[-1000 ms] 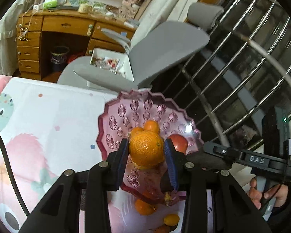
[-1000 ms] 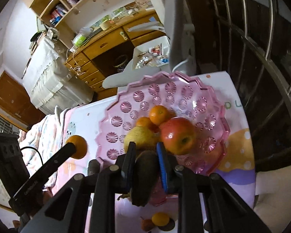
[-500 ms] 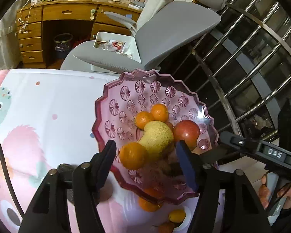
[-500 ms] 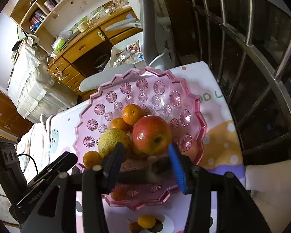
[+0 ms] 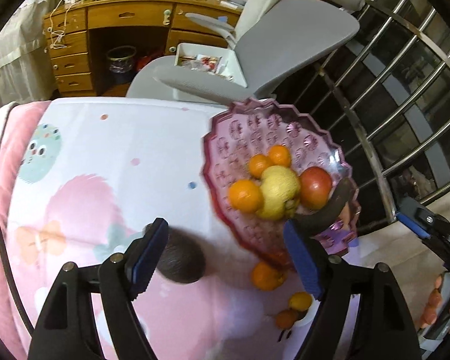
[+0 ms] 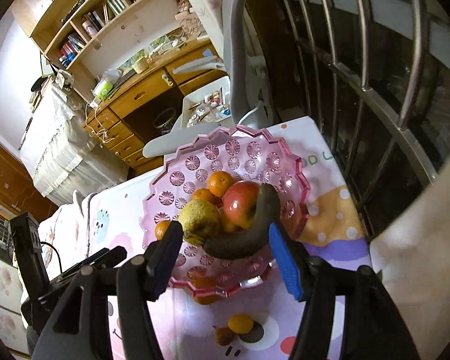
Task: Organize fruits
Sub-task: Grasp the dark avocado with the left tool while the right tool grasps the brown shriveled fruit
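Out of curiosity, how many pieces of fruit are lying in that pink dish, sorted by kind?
Oranges: 3
Yellow fruit: 1
Red apple: 1
Dark banana: 1
Total showing in the pink dish: 6

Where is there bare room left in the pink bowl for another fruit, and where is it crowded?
The pink bowl is bare along its far side, behind the oranges. Its near half is crowded: apple, yellow fruit and dark banana. The cloth beside the bowl, up to the dark round fruit, is also bare.
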